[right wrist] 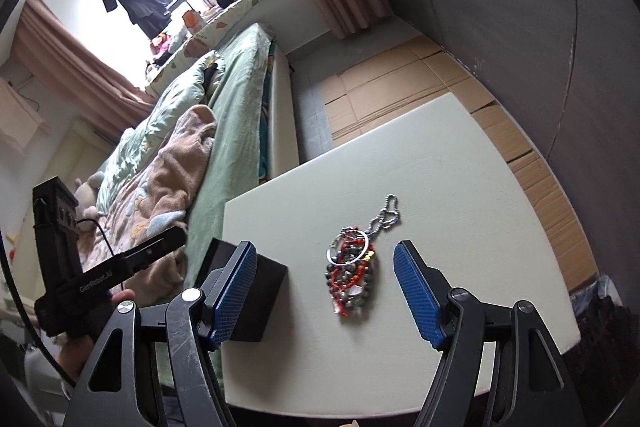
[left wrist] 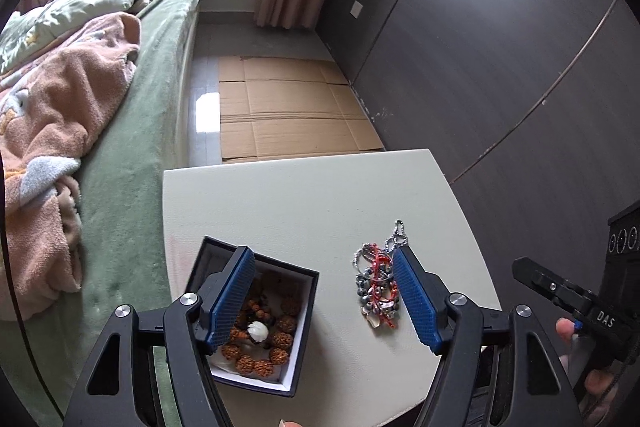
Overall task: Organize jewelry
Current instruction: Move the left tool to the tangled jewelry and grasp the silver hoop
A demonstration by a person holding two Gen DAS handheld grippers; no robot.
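Left wrist view: left gripper (left wrist: 324, 301) hangs wide open and empty; jewelry pile (left wrist: 377, 286) lies on the table (left wrist: 304, 195) right of the box (left wrist: 256, 319). Right gripper (right wrist: 325, 293) likewise gapes, empty.

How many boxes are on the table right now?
1. The dark open jewelry box sits at the table's left near corner, holding brown beads; the loose jewelry pile lies to its right. Nothing suggests another is hidden.
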